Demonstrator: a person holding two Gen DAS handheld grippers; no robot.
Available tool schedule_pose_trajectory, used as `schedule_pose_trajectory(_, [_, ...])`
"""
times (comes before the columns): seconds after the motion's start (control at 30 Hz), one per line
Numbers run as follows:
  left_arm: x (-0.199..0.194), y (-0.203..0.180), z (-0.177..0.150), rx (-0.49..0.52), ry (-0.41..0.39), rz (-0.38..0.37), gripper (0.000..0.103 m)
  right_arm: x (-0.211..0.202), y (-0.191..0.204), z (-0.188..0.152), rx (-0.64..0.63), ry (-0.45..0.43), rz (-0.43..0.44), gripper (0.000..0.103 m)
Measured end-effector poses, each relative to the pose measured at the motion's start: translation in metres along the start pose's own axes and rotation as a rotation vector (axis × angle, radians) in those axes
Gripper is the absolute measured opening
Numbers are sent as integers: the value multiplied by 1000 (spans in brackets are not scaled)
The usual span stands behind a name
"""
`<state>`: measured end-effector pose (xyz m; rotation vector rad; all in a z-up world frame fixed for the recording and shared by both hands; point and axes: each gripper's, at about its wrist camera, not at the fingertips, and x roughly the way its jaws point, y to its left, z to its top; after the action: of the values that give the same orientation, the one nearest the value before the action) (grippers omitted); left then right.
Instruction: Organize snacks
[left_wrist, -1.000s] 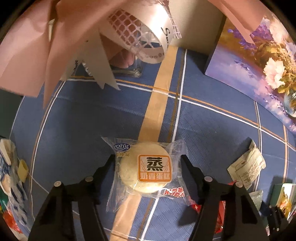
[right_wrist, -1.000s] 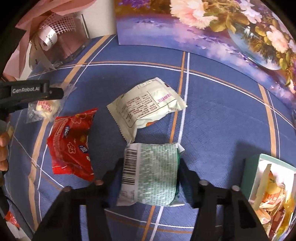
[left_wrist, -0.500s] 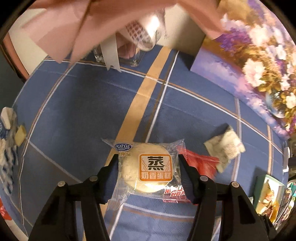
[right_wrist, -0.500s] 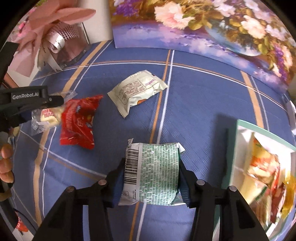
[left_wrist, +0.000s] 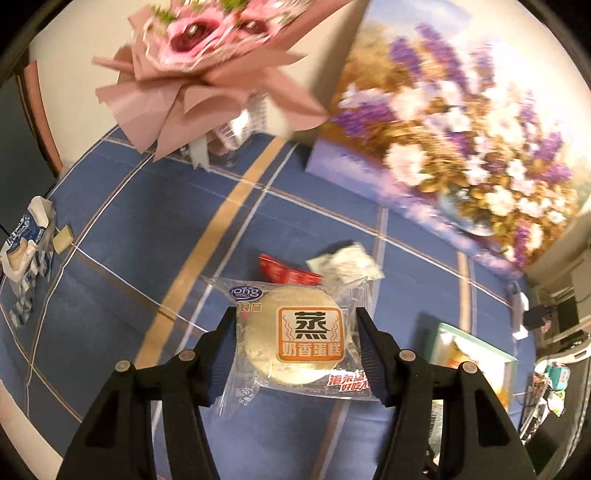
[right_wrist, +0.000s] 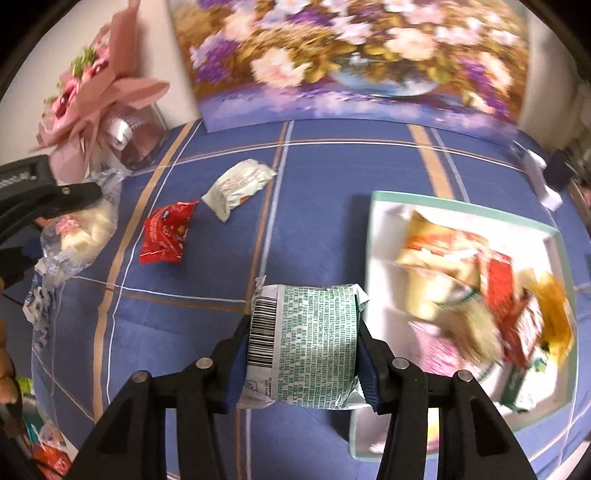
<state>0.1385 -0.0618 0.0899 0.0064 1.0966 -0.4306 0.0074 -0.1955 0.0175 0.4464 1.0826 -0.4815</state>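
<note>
My left gripper (left_wrist: 297, 338) is shut on a clear-wrapped round steamed cake (left_wrist: 295, 341) and holds it above the blue tablecloth; it also shows in the right wrist view (right_wrist: 79, 230) at far left. My right gripper (right_wrist: 301, 345) is shut on a green-printed white snack packet (right_wrist: 306, 341), held above the cloth just left of a white tray with a green rim (right_wrist: 373, 229) that holds several snacks. A red packet (right_wrist: 166, 232) and a white packet (right_wrist: 236, 186) lie on the cloth; they show behind the cake in the left wrist view, red (left_wrist: 284, 271) and white (left_wrist: 345, 262).
A pink bouquet (left_wrist: 207, 62) in a clear vase stands at the back left. A flower painting (right_wrist: 351, 59) leans on the wall behind the table. A torn blue-and-white wrapper (left_wrist: 26, 254) lies at the left edge. The tray (left_wrist: 476, 354) shows at the right.
Both grippers have risen and swung right with their snacks. The right gripper's packet is now beside the tray, which fills more of the view. The left gripper's cake has lifted higher.
</note>
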Motion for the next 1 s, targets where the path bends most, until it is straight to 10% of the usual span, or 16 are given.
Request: schedule_pose_trajectory(1.0, [-18,-178,-102,273,-59,-93,62,-83,-177,-25,313,-145,-112,53])
